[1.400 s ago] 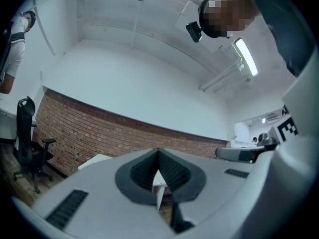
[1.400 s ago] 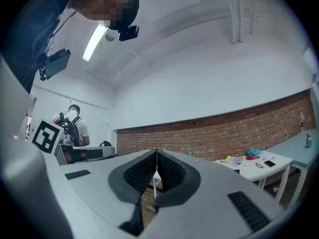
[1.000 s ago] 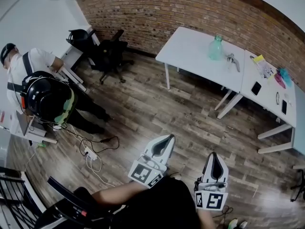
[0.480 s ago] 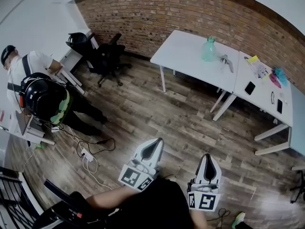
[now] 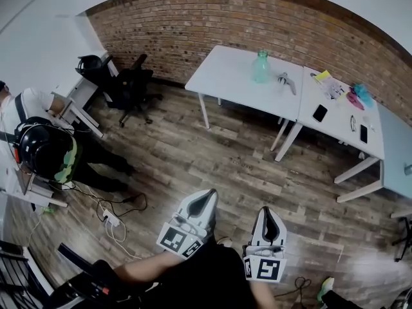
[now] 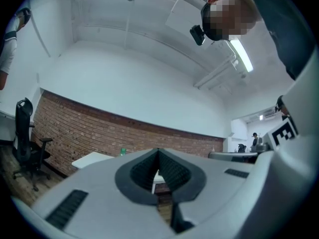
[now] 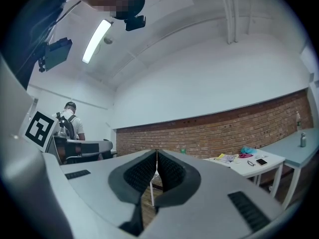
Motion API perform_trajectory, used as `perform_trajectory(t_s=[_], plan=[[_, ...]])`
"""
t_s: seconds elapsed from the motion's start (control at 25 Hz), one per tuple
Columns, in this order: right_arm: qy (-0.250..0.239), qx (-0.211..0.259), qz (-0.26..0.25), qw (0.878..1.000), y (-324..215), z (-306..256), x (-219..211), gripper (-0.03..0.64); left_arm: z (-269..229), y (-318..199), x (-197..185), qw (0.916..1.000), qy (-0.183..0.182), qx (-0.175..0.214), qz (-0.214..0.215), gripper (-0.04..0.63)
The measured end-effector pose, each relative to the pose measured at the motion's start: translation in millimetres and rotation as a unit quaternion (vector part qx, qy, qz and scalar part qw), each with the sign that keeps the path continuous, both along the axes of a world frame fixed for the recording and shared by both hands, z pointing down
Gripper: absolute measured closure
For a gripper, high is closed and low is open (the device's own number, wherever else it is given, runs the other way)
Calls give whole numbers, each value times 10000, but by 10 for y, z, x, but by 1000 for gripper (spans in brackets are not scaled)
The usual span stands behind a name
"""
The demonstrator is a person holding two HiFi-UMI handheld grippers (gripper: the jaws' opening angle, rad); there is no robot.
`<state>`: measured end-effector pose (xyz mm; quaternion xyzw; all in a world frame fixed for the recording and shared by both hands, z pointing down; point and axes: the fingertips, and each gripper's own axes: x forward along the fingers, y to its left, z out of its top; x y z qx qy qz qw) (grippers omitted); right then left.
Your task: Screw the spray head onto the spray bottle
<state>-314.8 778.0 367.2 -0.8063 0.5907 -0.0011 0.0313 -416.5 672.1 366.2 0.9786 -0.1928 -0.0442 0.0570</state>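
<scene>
Hanging low in the head view, the left tool (image 5: pixel 207 198) and the right tool (image 5: pixel 269 214) sit side by side above the wood-plank floor (image 5: pixel 212 163), both aimed ahead at the far wall. Each gripper view shows smooth grey jaws pressed together, ribbed black pads meeting, nothing pinched between them. To the left, a person in a dark helmet (image 5: pixel 45 150) bends by a cable and power strip (image 5: pixel 111 219). Farther on, a black office chair (image 5: pixel 129 85) stands near the corner. Well apart from both tools, the white counter (image 5: pixel 222 76) carries the spray bottle (image 5: pixel 260 66): translucent green, rounded body, standing upright with its long axis vertical and its narrow neck up. Just beside it, to its right, the spray head (image 5: pixel 285 81) lies flat, pale grey; it is too small to tell which way its nozzle points. A second counter (image 5: pixel 335 118) holds a dark phone (image 5: pixel 320 112). Behind everything runs a red brick wall (image 5: pixel 193 18).
</scene>
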Motion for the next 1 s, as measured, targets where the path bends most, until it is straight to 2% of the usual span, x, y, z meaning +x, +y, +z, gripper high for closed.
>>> perform_trajectory(t_s=[0.52,0.76,1.0], plan=[[36,16,115,9999,-7,30,52,609,-19,-32,-20,9999,5,118,-29,595],[89,-64,139,9998,-145,66,76,611,96,-182,-14,9999,-130,12,-81,595],[147,-188,206,9995,-326,119,180,611,116,-371,120,9999,-103,-32,10,595]])
